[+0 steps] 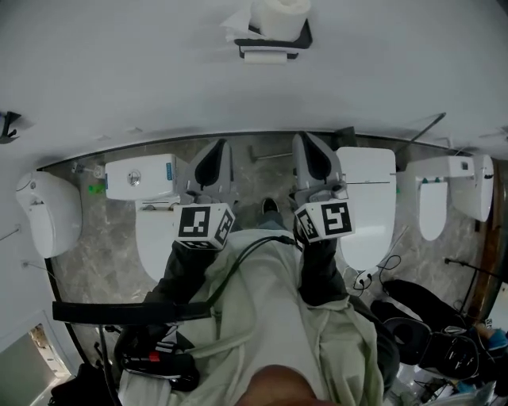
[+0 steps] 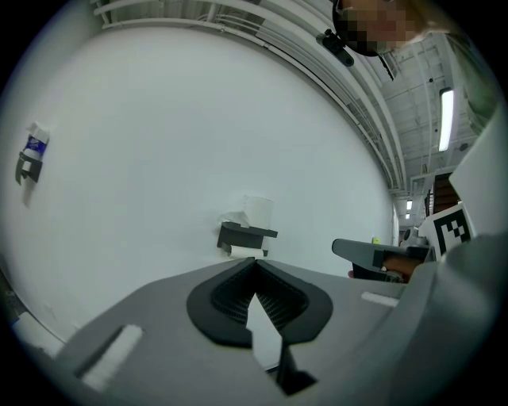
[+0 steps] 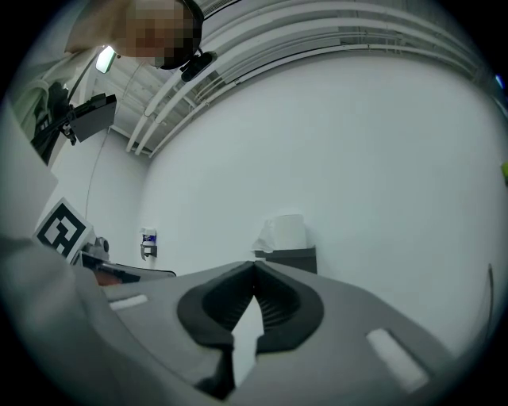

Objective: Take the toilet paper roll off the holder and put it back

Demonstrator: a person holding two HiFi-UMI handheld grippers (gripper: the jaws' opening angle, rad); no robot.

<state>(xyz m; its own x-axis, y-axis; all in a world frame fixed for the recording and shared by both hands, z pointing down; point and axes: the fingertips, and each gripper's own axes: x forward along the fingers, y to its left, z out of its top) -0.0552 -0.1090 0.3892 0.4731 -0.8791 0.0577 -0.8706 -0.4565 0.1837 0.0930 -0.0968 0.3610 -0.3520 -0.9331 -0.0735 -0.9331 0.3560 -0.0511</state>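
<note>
left gripper (image 1: 216,151) and right gripper (image 1: 306,146) are held closed and empty, well short of the toilet paper roll (image 1: 279,14) seen upright on its wall holder (image 1: 300,38) at twelve o'clock, as before removal or after return.

Head view looks down; both gripper views share the holder (image 2: 242,234).

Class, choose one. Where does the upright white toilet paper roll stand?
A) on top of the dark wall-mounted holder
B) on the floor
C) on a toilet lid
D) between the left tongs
A: the upright white toilet paper roll sits on top of the dark wall-mounted holder.
</note>
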